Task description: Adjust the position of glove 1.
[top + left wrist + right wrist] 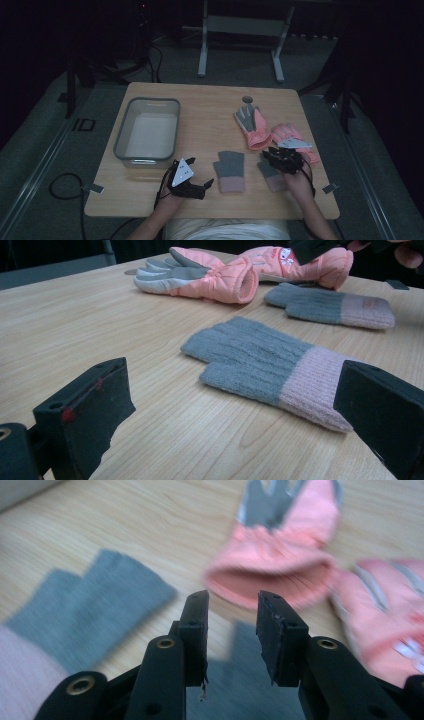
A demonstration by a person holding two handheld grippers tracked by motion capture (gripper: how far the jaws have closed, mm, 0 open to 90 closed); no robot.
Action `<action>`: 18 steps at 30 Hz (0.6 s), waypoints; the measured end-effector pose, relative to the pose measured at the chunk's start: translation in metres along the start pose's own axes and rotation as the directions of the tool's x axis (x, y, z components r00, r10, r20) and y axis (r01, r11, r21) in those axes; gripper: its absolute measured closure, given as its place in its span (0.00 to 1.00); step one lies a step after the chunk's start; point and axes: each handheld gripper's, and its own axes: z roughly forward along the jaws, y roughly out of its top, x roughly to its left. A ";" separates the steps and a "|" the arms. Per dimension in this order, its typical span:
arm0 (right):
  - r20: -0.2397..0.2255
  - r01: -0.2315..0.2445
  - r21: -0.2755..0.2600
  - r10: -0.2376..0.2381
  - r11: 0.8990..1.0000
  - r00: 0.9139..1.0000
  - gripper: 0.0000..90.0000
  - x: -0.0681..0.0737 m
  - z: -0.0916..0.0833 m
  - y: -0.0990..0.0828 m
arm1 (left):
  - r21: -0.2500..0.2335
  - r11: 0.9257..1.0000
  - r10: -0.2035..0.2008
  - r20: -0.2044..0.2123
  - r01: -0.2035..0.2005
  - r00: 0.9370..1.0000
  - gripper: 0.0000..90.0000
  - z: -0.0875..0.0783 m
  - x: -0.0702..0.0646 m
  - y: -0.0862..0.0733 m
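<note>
A grey knit glove with a pink cuff (230, 170) (260, 362) (90, 615) lies flat near the table's front edge. A matching second knit glove (272, 176) (330, 305) (240, 680) lies to its right. Two pink padded gloves sit behind them, one palm up (252, 127) (200, 275) (280, 565), the other (295, 140) (300, 262) (390, 615) further right. My left gripper (207, 185) (235, 385) rests low on the table, open wide, pointing at the first knit glove's cuff. My right gripper (267, 155) (232, 600) hovers over the second knit glove, jaws a little apart with nothing between them.
A clear plastic bin (122, 130) stands on the left half of the wooden table (200, 105). A round hole (247, 99) is set near the table's far edge. Metal stand legs (202, 55) stand on the floor beyond.
</note>
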 end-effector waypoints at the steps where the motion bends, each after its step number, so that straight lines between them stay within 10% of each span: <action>1: -0.002 -0.002 0.005 0.002 1.000 1.000 0.73 -0.007 -0.003 -0.003 | 0.001 1.000 -0.001 -0.002 0.001 1.000 0.02 0.000 0.000 0.000; 8: -0.047 -0.012 0.109 0.017 0.994 0.999 0.66 -0.030 -0.005 -0.029 | 0.001 1.000 0.001 -0.007 -0.001 1.000 0.02 0.000 0.000 0.000; 18: -0.041 0.020 0.183 -0.012 0.983 0.999 0.67 -0.023 0.011 -0.043 | 0.002 1.000 0.001 -0.008 -0.001 1.000 0.02 0.000 0.000 0.000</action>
